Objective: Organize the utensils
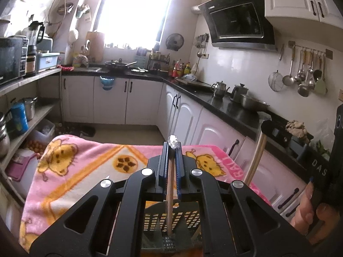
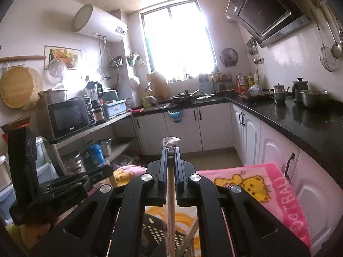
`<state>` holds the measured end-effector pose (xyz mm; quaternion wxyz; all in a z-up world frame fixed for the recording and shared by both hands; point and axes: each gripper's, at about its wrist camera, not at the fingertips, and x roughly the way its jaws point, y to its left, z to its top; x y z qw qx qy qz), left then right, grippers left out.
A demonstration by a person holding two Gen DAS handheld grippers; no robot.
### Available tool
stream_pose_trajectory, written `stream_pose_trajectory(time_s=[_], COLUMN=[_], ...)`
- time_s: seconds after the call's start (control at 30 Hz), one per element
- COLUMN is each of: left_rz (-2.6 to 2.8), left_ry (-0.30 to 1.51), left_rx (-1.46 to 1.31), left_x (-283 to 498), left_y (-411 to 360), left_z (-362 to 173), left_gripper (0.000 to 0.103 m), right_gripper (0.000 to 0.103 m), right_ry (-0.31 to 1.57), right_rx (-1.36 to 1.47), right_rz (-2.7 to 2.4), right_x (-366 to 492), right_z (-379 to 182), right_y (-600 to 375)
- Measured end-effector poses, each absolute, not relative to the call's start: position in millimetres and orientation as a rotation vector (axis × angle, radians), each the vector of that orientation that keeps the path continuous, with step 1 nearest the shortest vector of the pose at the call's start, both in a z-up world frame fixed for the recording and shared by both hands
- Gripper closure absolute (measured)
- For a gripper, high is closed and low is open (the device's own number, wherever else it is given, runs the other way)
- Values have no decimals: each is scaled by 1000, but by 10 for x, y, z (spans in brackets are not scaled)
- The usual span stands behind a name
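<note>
— Wooden chopstick pinched in my left gripper, its lower end down in the black slotted holder at the blanket's near edge.

— And the right?

— My right gripper clamps a second chopstick above that holder. Neither released; insertion unfinished, I judge.

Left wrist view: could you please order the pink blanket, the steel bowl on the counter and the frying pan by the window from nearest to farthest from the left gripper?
1. pink blanket, just below and ahead of the left gripper.
2. steel bowl, on the right counter.
3. frying pan, on the far counter under the window.
</note>
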<state>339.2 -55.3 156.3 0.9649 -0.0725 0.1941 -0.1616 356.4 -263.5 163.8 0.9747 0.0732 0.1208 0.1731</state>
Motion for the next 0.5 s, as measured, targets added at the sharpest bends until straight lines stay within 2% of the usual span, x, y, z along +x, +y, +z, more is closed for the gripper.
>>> stream_pose_trajectory(time_s=[0.5], left_rz=[-342], left_ry=[467], left_rx=[-181], left_x=[3541], left_y=[-507], left_z=[1048], left_gripper=[102], right_gripper=[97], right_ry=[268], right_rx=[121], right_rz=[353], right_x=[3731], right_z=[1394], right_y=[-2539])
